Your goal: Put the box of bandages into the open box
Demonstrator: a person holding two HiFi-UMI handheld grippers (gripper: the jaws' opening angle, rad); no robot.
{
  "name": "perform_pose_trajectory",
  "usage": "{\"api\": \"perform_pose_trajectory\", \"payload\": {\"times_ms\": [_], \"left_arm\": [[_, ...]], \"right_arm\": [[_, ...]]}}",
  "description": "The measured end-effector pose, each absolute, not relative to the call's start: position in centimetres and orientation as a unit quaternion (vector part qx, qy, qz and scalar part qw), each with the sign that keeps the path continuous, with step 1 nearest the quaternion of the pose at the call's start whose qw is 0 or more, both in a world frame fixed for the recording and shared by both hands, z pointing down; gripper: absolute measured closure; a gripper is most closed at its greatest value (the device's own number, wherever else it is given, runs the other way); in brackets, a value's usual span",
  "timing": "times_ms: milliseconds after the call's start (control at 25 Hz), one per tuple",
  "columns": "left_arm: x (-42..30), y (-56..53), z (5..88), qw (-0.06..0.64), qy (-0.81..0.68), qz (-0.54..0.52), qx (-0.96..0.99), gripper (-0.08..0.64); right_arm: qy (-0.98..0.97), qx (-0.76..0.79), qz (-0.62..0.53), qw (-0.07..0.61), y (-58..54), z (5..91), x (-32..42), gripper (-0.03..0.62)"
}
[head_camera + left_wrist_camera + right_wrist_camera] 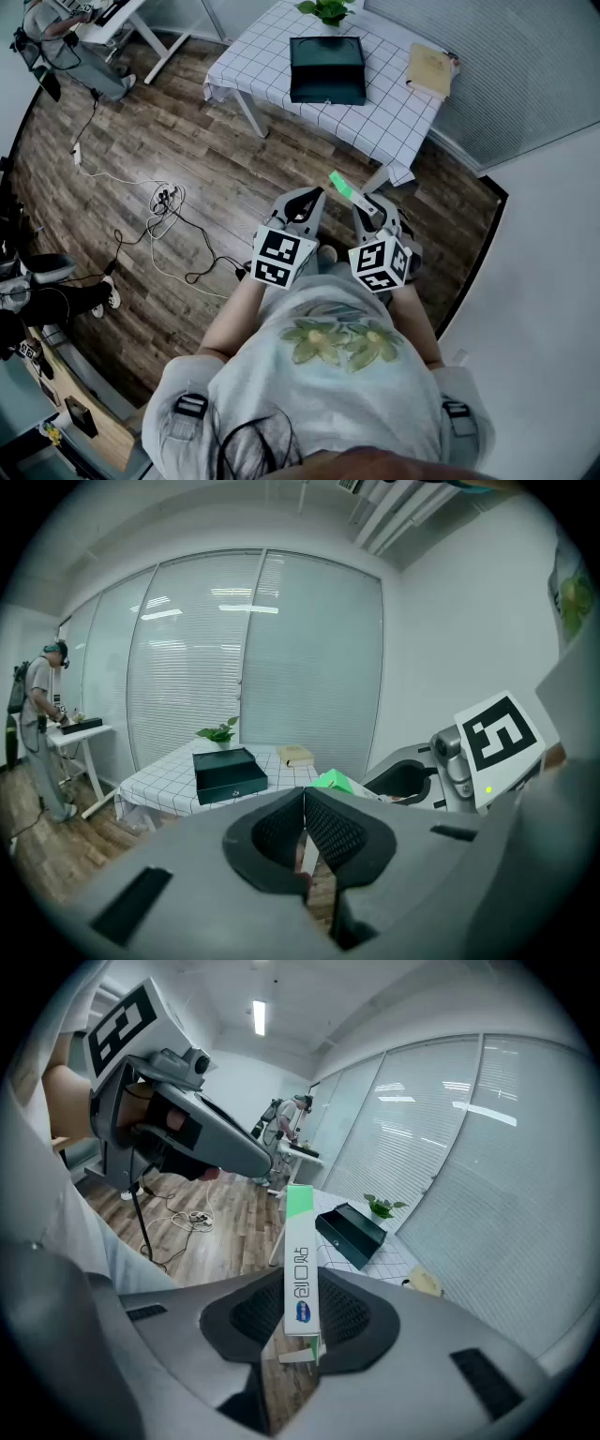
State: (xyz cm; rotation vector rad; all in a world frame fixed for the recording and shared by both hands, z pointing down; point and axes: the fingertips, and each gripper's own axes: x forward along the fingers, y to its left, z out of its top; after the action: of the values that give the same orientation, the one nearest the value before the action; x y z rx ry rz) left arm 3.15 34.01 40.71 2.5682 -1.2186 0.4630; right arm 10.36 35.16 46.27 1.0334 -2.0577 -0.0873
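A slim green and white box of bandages stands upright between the pads of my right gripper, which is shut on its lower end. In the head view the box of bandages sticks out ahead of the right gripper, held close in front of the person's body over the wooden floor. My left gripper hangs beside it with pads together and nothing between them, as the left gripper view also shows. The open box, dark green, lies farther ahead on a checked table.
On the table also lie a yellowish notebook and a potted plant. Cables and a power strip trail over the floor at left. A white desk with another person stands far left. A wall runs along the right.
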Motion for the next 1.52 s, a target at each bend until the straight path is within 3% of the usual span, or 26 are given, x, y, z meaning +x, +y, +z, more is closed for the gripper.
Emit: {"api": "perform_pose_trajectory", "payload": {"times_ms": [560,1520], "left_arm": [[4.1,31.2,42.2,0.147,-0.407,0.177,0.884,0.552],[2.3,14.1,42.8,0.16,-0.423,0.179,0.874,0.552]], "right_arm": [[-0.808,0.429,-0.037,0.403,32.6,46.1,12.0,0.499],[-0.822,0.404,-0.047,0.399,14.4,44.9,10.7,0.499]]}}
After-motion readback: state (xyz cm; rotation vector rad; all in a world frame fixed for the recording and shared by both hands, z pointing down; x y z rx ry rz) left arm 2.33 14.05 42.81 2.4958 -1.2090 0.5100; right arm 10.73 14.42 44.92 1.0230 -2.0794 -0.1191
